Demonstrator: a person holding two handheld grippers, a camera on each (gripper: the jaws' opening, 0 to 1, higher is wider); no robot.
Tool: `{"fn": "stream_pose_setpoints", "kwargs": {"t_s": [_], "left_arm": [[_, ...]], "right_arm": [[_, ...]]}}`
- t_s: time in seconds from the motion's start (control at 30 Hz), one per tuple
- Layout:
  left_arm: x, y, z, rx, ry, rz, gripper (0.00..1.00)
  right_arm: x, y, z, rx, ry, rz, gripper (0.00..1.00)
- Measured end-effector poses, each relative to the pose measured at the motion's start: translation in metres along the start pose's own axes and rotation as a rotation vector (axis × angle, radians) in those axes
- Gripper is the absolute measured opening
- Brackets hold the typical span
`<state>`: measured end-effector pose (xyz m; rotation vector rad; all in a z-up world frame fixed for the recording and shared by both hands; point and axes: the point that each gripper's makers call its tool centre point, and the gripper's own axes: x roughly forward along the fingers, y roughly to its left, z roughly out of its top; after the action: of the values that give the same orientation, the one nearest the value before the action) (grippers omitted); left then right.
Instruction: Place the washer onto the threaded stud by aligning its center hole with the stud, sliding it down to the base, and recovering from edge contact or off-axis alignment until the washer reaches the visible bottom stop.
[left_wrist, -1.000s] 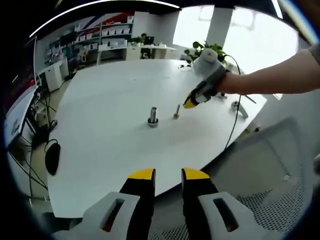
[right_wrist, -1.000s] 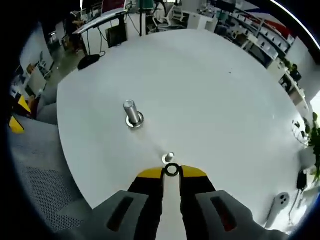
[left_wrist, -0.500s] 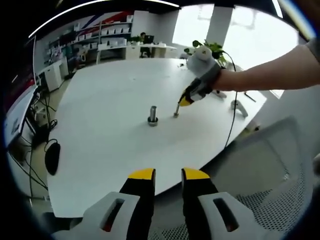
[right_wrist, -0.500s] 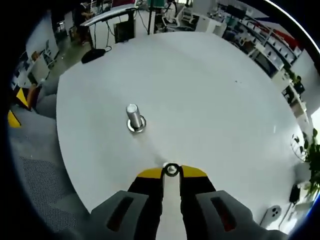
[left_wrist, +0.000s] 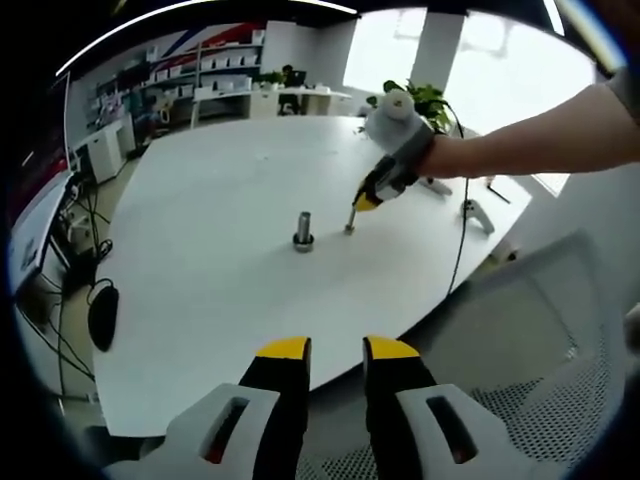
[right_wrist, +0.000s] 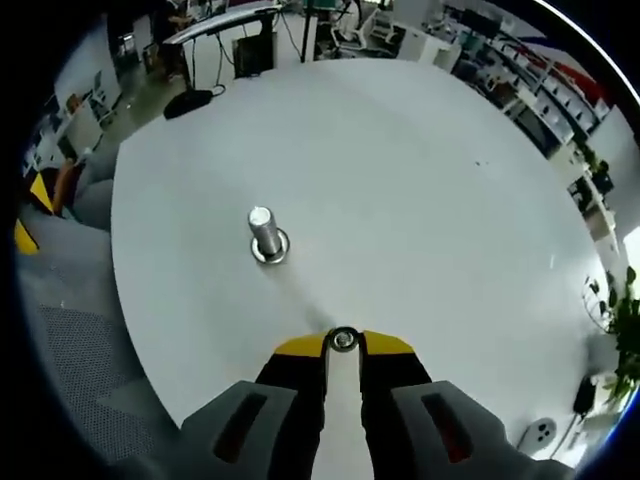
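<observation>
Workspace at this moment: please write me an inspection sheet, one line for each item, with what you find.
Surface: large white round table, mostly bare.
Job's things: small dark ring-shaped metal washer held over the thin threaded metal stud; whether the stud has entered its hole, cannot tell.
Clutter: thick silver metal bolt standing on its wide base, apart from the stud.
Grippers: right tool shut on the washer, its yellow tips at the stud top; left tool empty, jaws slightly apart, back from the table edge.
Cables: dark cable hanging over the table's edge; more cables on the floor.
Surroundings: office shelves, green potted plant, grey mesh chair.
</observation>
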<state>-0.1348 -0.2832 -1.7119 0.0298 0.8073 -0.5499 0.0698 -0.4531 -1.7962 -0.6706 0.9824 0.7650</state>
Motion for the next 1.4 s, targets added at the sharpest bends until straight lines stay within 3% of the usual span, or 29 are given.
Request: {"fn": "stream_pose_setpoints", "kwargs": {"t_s": [0.8,1.13,1.4], "left_arm": [[0.0,0.001,-0.001,-0.008,0.004,0.004,0.18],[0.0,0.002,-0.003,-0.011,0.015,0.009,0.18],[0.001,0.003,-0.004,-0.011,0.023,0.012,0.18]], "right_arm": [[0.038,0.003,-0.019,0.016,0.078,0.039,0.14],[0.037,0.006,-0.019,0.061,0.037,0.065,0.19],[0.017,0.006,-0.03,0.035,-0.005,0.047,0.22]]}}
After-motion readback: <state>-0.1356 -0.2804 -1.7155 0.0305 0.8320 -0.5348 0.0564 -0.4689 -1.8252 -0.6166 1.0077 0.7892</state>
